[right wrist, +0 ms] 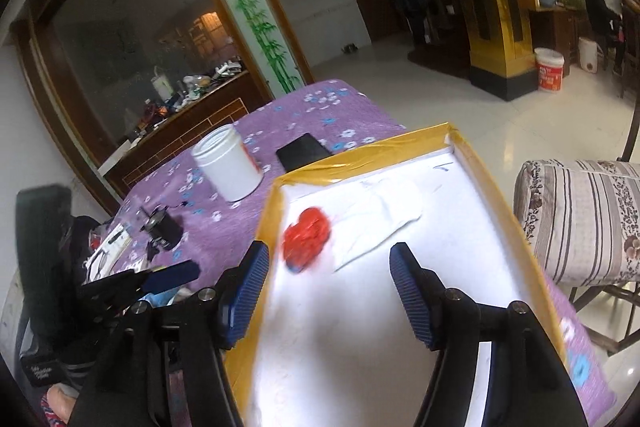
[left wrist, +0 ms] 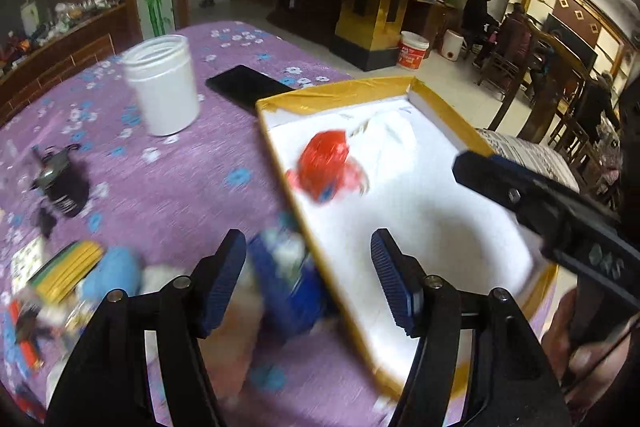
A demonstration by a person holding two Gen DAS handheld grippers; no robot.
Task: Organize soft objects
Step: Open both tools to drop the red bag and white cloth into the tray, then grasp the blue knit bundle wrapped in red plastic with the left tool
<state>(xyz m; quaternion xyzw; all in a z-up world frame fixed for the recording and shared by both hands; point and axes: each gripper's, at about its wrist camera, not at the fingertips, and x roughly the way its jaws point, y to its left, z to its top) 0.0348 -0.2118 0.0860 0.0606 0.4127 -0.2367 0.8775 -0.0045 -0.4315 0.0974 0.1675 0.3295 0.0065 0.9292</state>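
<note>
In the left wrist view we see a worktop [left wrist: 172, 187] under a purple flowered cloth, in a large tiled room with wooden chairs and people seated far right. A shallow white tray [left wrist: 344, 93] with yellow taped rim lies on it, its long axis running from near us away toward the right. Inside, at the far end, sit a red soft toy [left wrist: 326, 163] and a white cloth [left wrist: 390, 141] just beside it; the near half is bare. Left of the tray stand a white jar [left wrist: 162, 85] and a black phone [left wrist: 246, 85]; blurred soft things, blue [left wrist: 114, 273] among them, crowd the near left edge. Our left tongs [left wrist: 308, 281] stand apart, gripping nothing, straddling the tray's left rim. The right tongs [left wrist: 520, 195] reach in over the right rim.

In the right wrist view the tray [right wrist: 496, 195] points away toward the floor, a striped cushion [right wrist: 580, 219] just beyond its right edge. The right tongs [right wrist: 330, 293] are apart and empty above the bare white bottom, toy [right wrist: 306, 239] and cloth [right wrist: 384, 215] ahead.
</note>
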